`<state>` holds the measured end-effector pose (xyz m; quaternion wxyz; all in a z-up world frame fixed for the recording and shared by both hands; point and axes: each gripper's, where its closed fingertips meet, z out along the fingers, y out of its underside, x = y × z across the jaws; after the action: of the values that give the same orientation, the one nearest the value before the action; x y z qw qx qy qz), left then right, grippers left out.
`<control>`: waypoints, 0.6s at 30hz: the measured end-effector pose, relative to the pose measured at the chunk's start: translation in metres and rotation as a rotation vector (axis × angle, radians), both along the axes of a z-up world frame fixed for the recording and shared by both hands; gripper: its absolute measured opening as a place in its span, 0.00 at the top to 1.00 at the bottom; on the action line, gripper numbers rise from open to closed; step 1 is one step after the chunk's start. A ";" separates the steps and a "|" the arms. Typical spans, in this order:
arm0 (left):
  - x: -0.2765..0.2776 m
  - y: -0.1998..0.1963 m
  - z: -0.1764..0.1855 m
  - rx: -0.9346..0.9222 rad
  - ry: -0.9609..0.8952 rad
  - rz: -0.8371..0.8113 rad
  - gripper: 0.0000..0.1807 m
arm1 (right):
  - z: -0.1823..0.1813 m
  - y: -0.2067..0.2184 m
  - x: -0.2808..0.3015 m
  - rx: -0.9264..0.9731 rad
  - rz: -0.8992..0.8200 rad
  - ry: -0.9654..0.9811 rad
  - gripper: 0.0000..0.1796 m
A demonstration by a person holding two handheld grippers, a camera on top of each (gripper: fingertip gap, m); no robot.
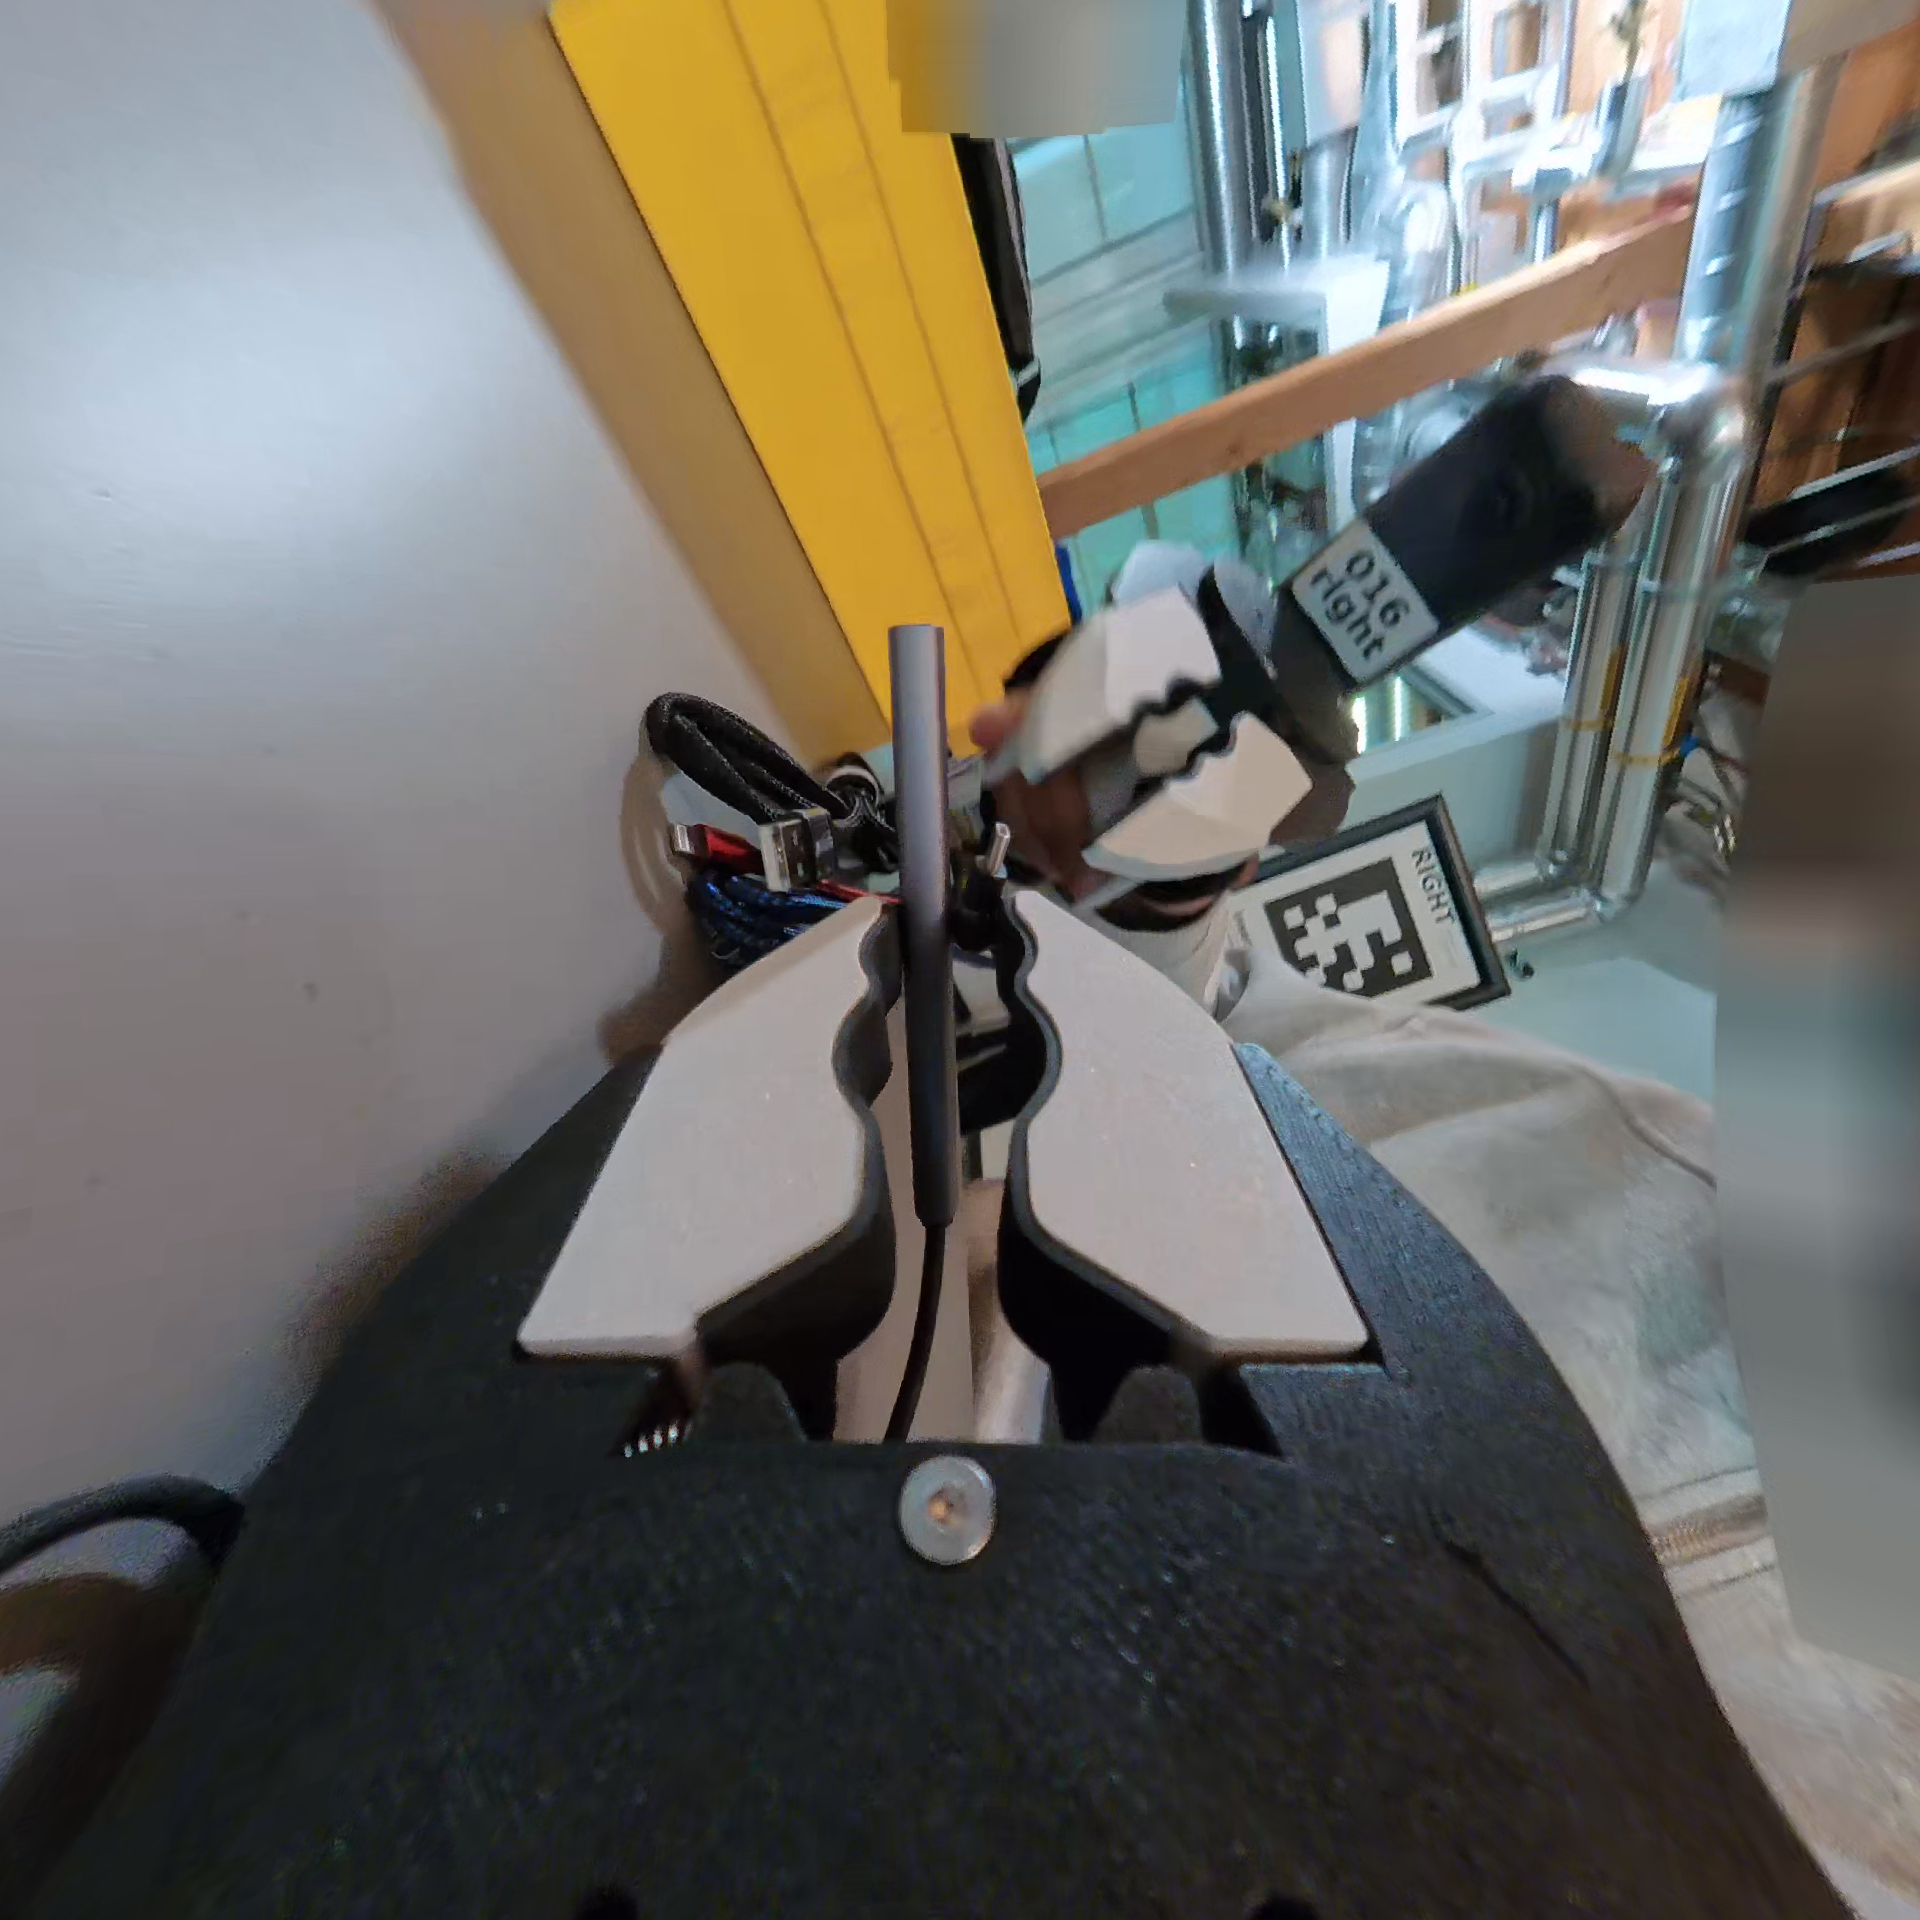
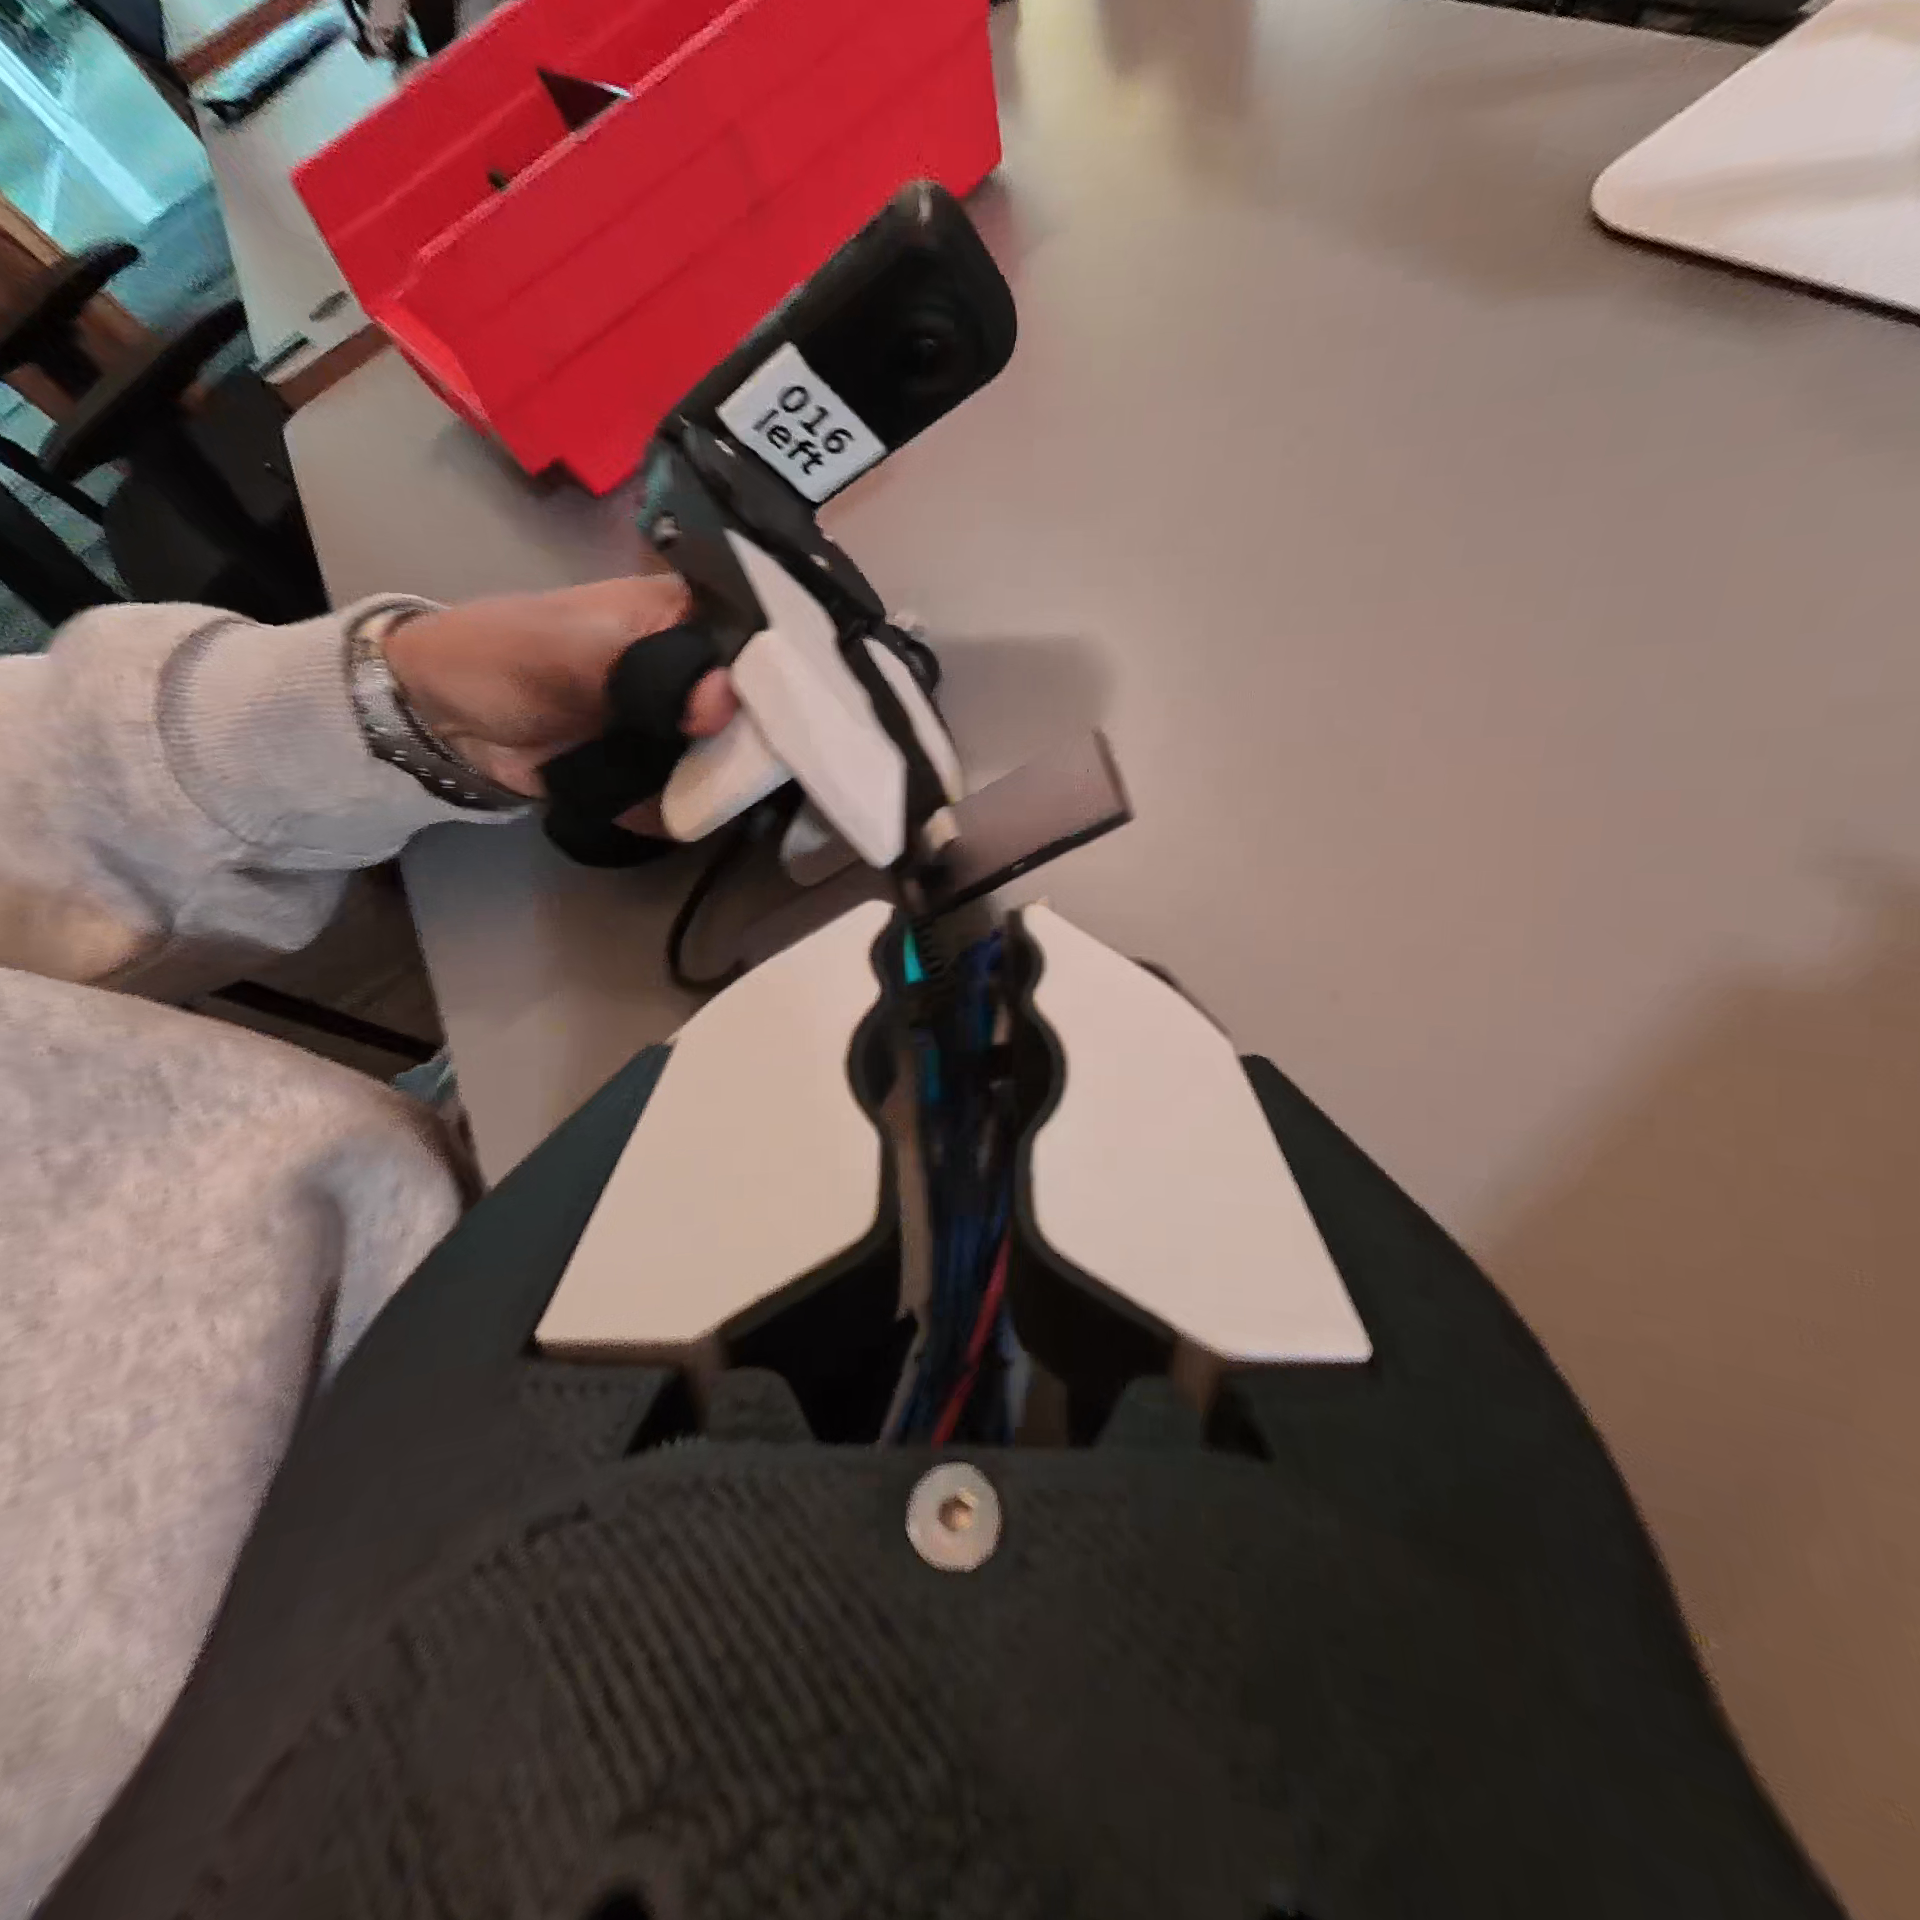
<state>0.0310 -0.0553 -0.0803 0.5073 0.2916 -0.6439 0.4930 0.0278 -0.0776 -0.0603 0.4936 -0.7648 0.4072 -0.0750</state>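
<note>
My left gripper (image 1: 951, 914) is shut on a thin grey slab-shaped hub (image 1: 920, 883), seen edge-on, with its black cord running back between the fingers. Just beyond it hangs a bundle of cables (image 1: 748, 831), black braided, red and blue, with metal plugs. My right gripper (image 1: 1055, 810) reaches in from the right at that bundle. In the right wrist view my right gripper (image 2: 958, 920) is shut on the cable bundle (image 2: 966, 1143). The left gripper (image 2: 920, 831) holds the hub (image 2: 1039, 810) in the air just past my right fingertips.
A yellow bin (image 1: 831, 364) stands on the white table (image 1: 260, 520). A framed black-and-white marker card (image 1: 1371, 925) sits behind. A red bin (image 2: 644, 260) stands at the far left of the grey table (image 2: 1455, 623). A white object (image 2: 1787, 177) lies far right. A hand (image 2: 520, 686) with a wristwatch grips the left tool. Only a small space, under 4 cm, lies between the two pairs of fingers.
</note>
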 end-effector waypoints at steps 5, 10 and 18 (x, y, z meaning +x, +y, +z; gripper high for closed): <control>0.013 0.004 0.006 -0.051 0.058 0.063 0.90 | -0.011 0.015 -0.023 0.206 0.022 0.262 0.93; 0.010 0.004 0.009 -0.067 0.054 0.045 0.90 | -0.018 0.010 -0.012 0.307 -0.037 0.314 0.92; 0.005 0.003 0.009 -0.070 0.044 0.016 0.90 | -0.013 0.007 -0.003 0.363 -0.092 0.268 0.91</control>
<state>0.0362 -0.0523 -0.0708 0.5275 0.2895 -0.6124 0.5127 0.0250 -0.0710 -0.0729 0.5605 -0.6472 0.5106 0.0793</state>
